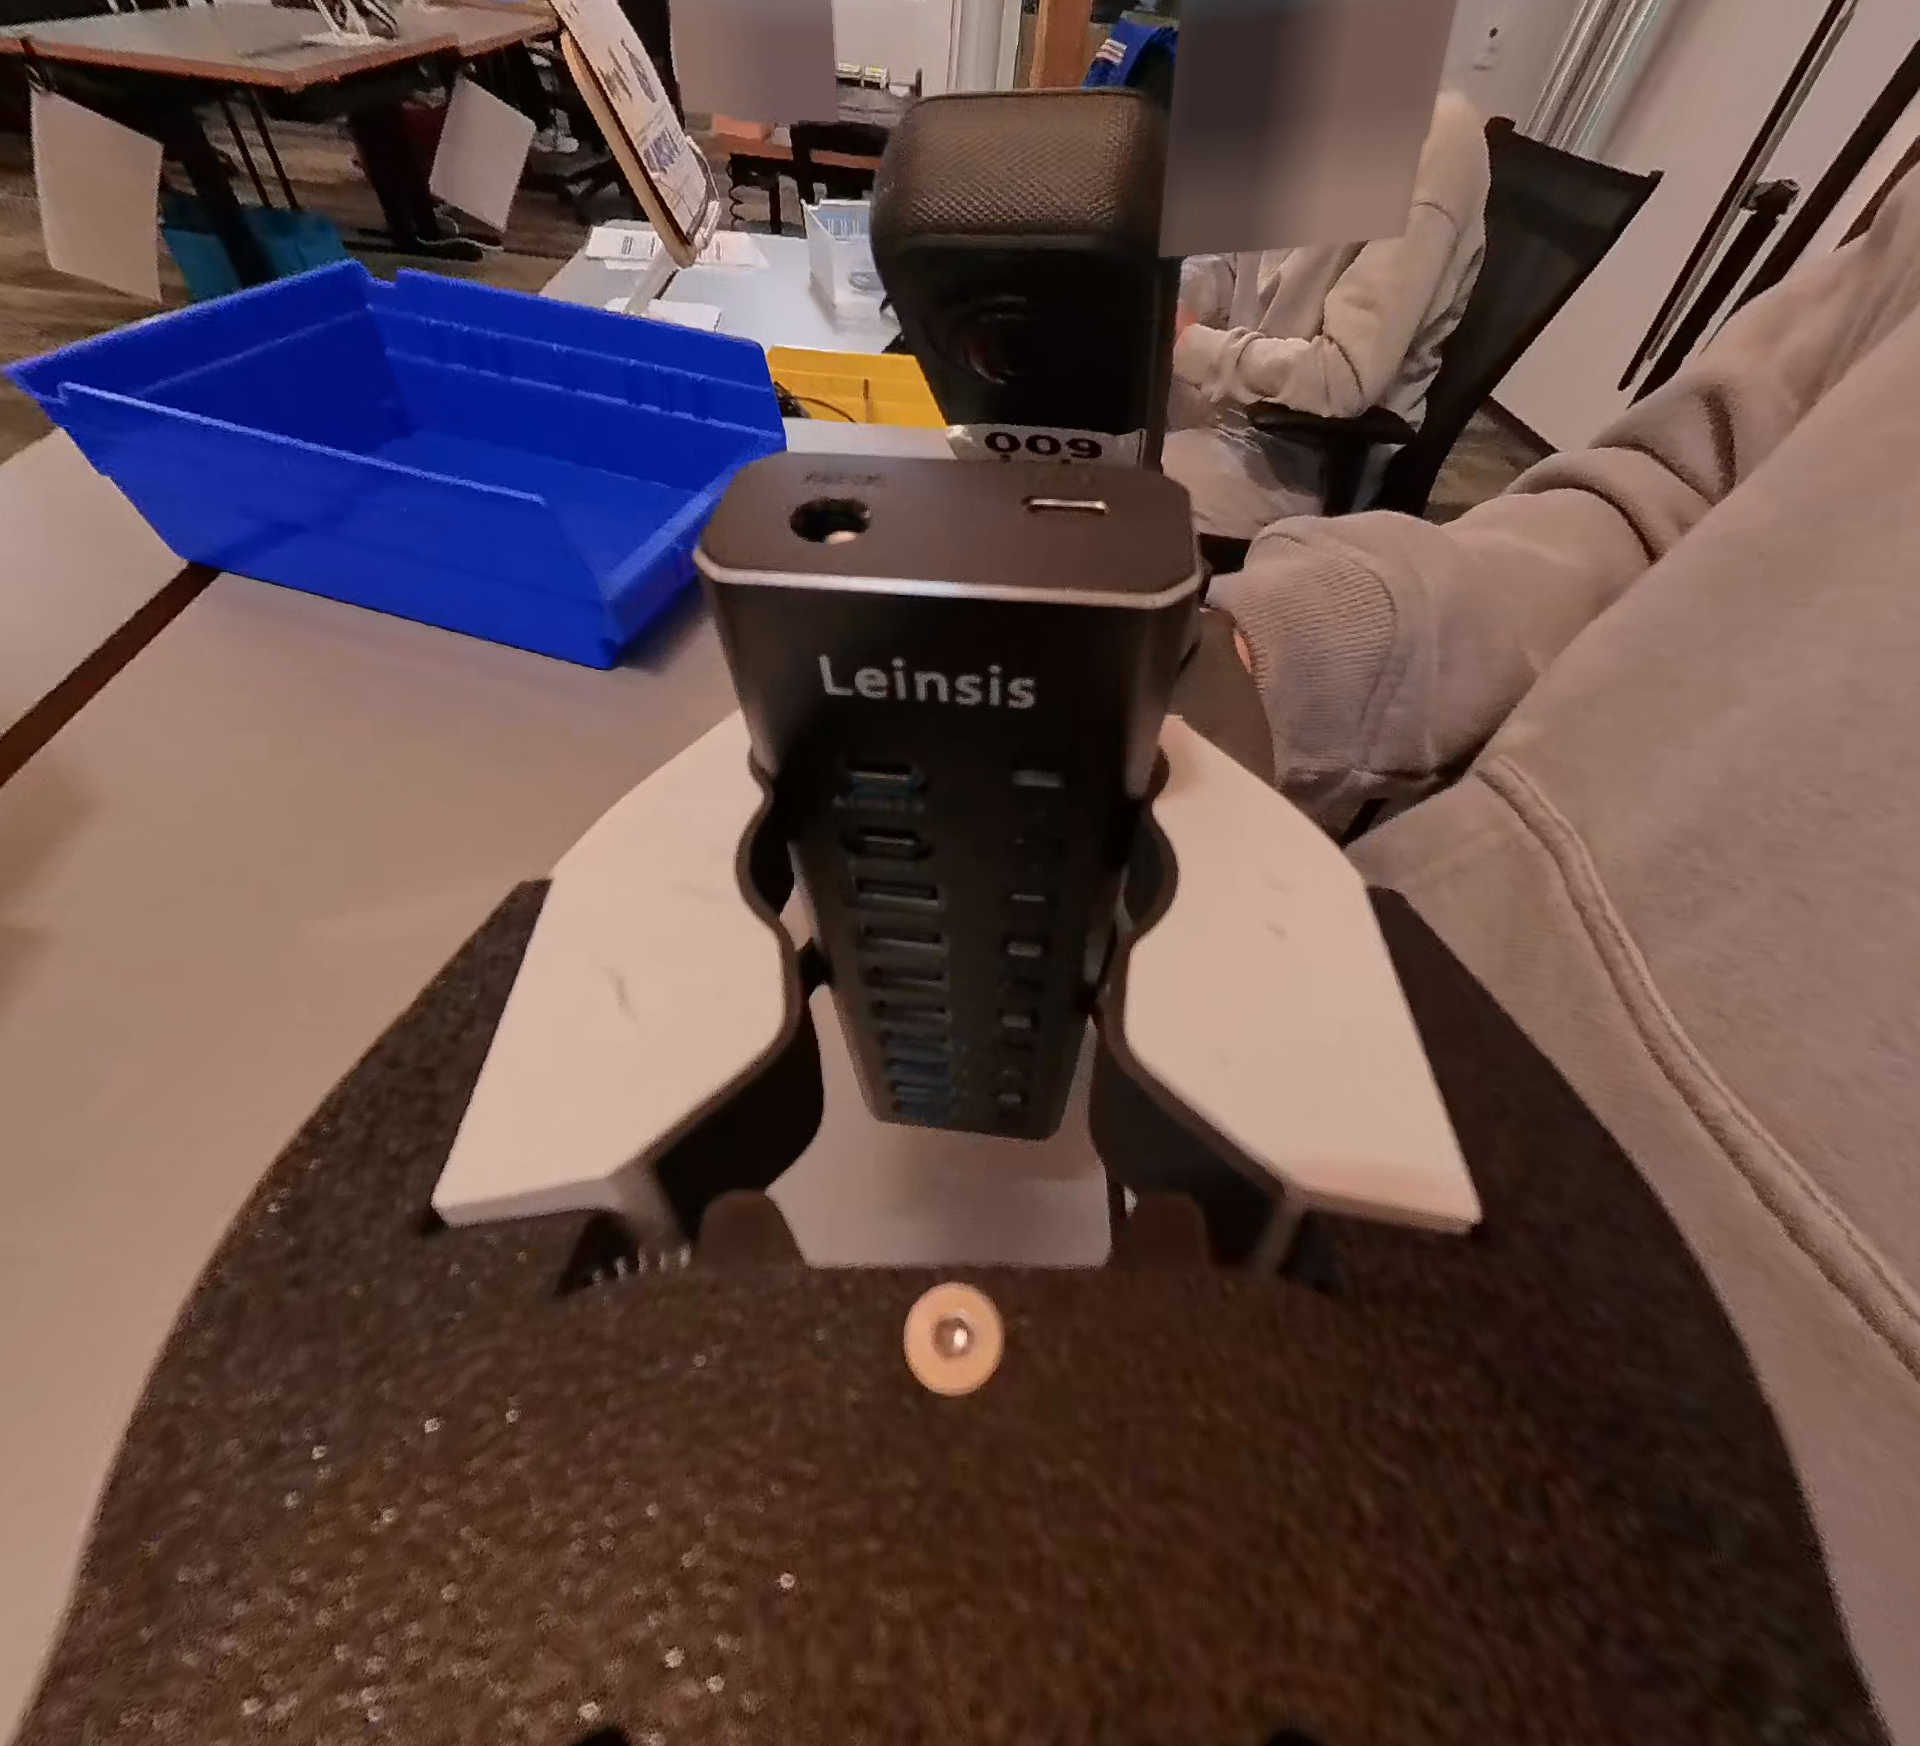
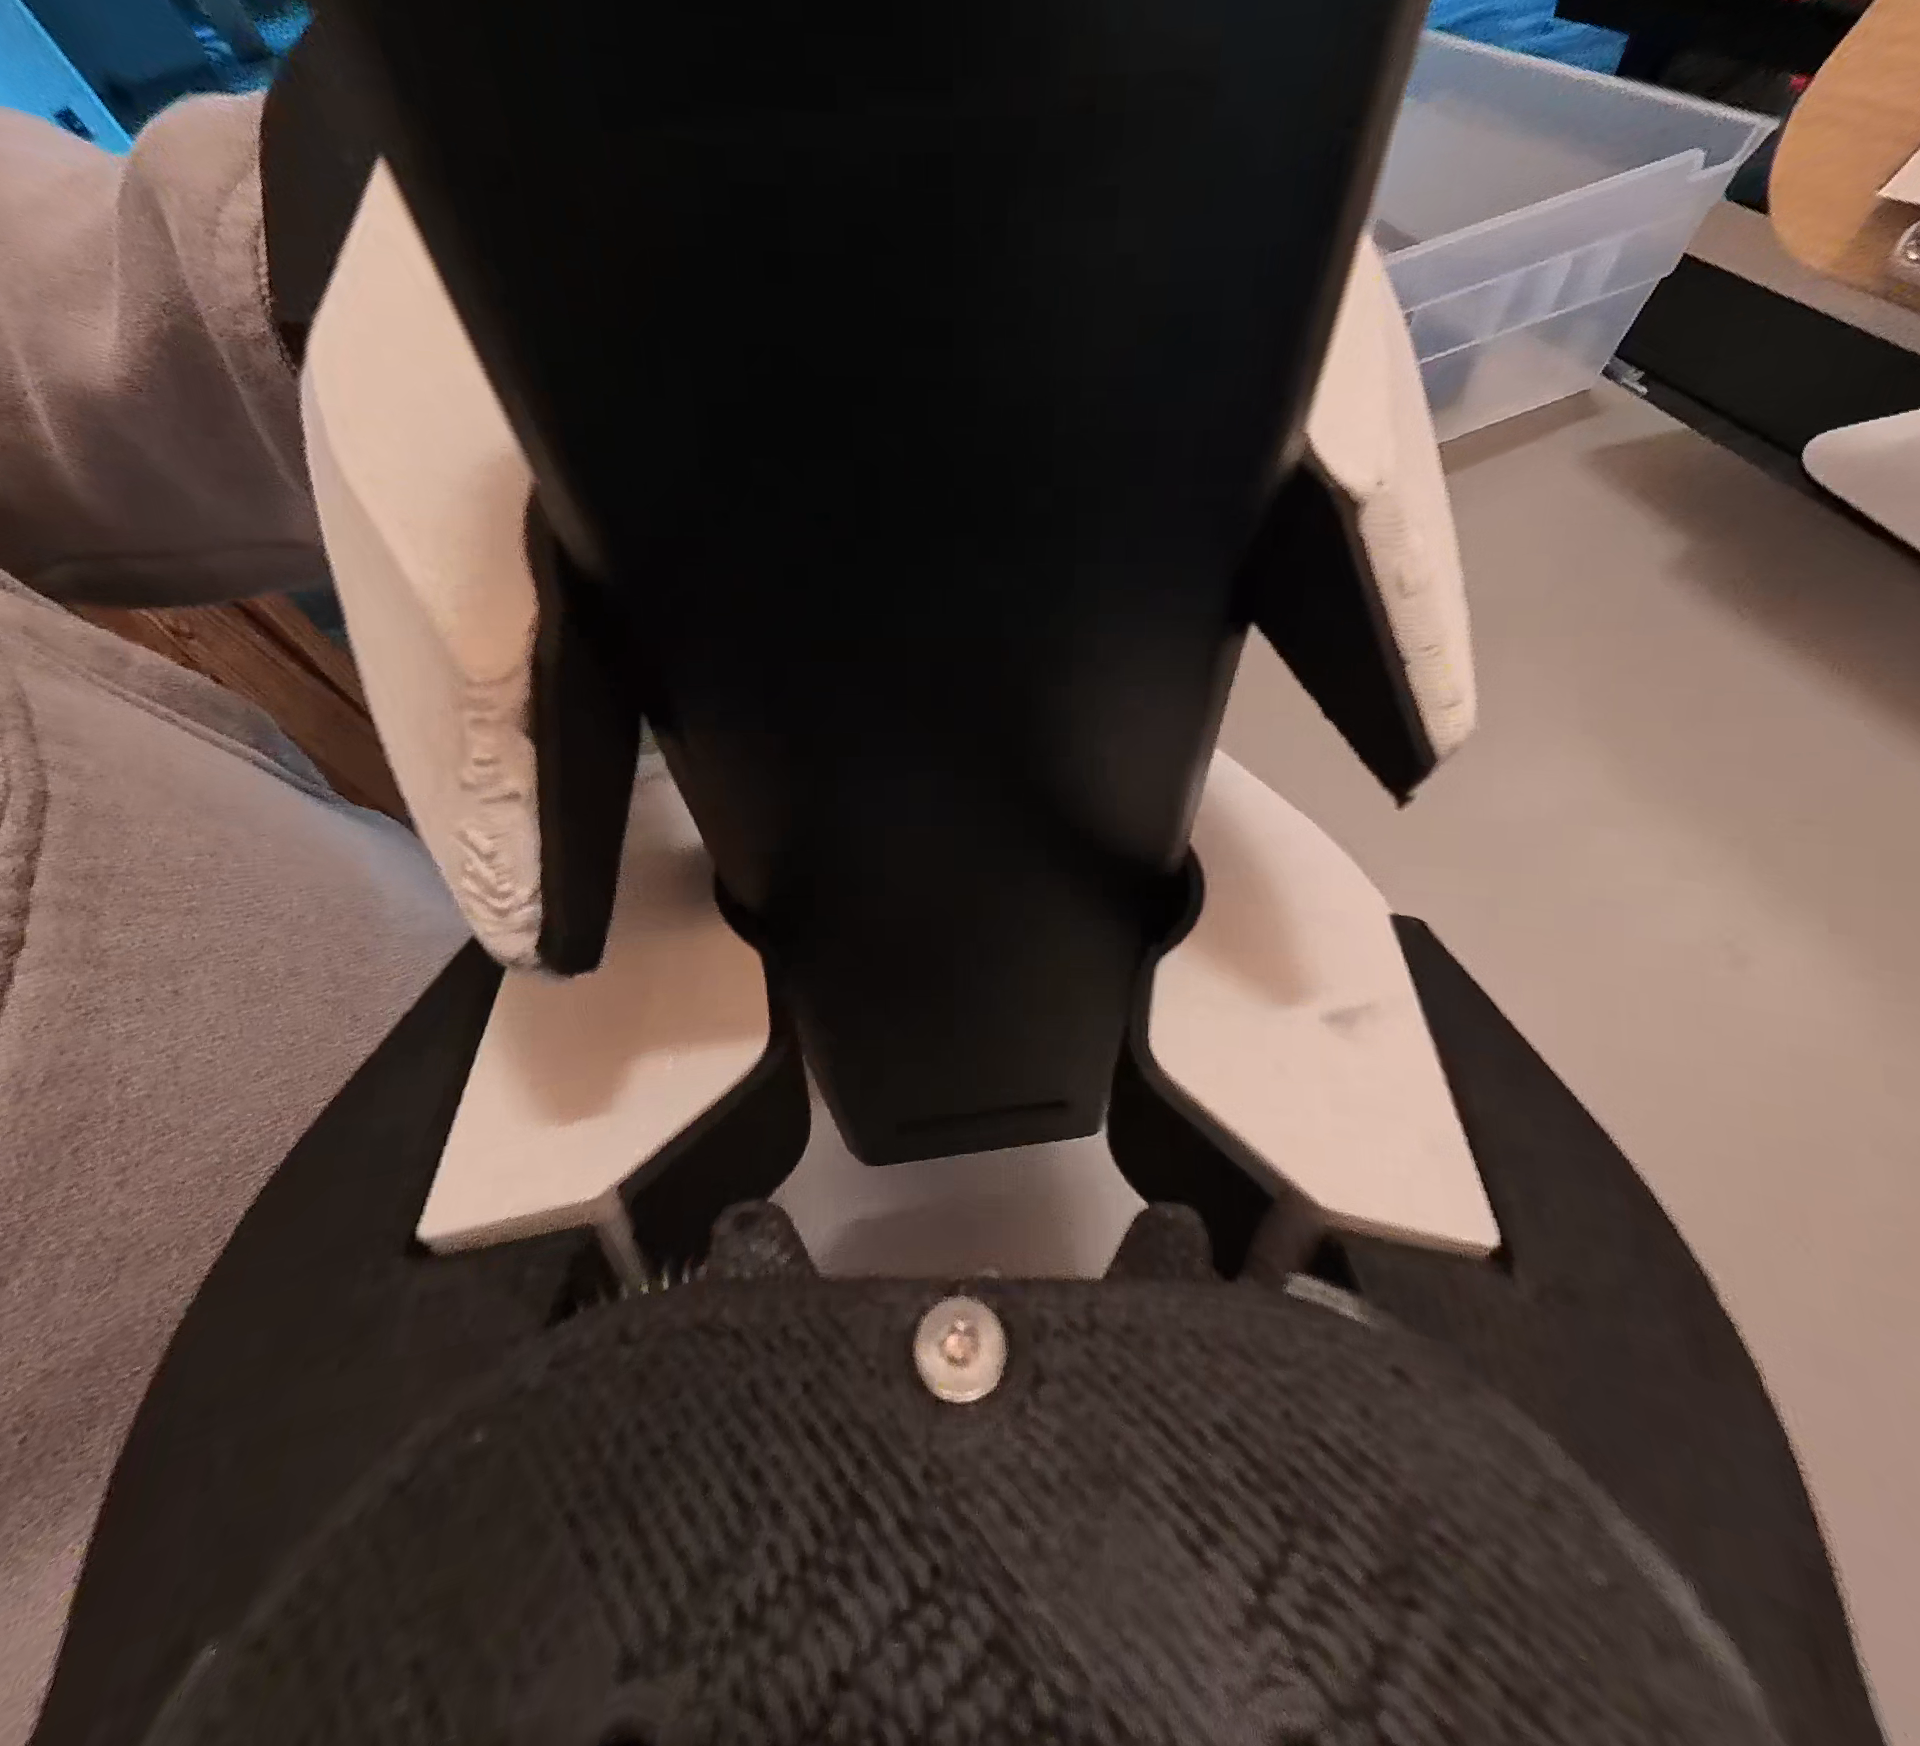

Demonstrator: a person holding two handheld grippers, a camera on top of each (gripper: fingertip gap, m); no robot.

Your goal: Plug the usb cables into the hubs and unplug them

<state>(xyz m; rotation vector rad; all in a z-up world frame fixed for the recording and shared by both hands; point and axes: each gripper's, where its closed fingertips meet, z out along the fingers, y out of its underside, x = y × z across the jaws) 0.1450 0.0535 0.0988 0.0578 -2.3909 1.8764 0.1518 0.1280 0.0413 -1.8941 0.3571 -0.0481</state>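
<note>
A black USB hub [image 1: 935,657] with a row of ports on its face stands up between the fingers of my left gripper [image 1: 961,782], which is shut on its lower half. In the right wrist view the same hub's plain dark back [image 2: 883,346] fills the middle. My right gripper [image 2: 956,875] is shut on its near end. The left gripper's white fingers [image 2: 416,501] clamp the hub farther up. The right gripper's black camera body [image 1: 1008,262] shows behind the hub's top end. No USB cable is plugged into the ports that show.
An empty blue bin [image 1: 395,449] sits on the grey table [image 1: 312,813] at the left, with a yellow bin [image 1: 852,377] behind it. A clear plastic bin [image 2: 1538,242] stands at the right. The holder's grey sleeve [image 1: 1558,657] is close on the right. A seated person [image 1: 1330,314] is behind.
</note>
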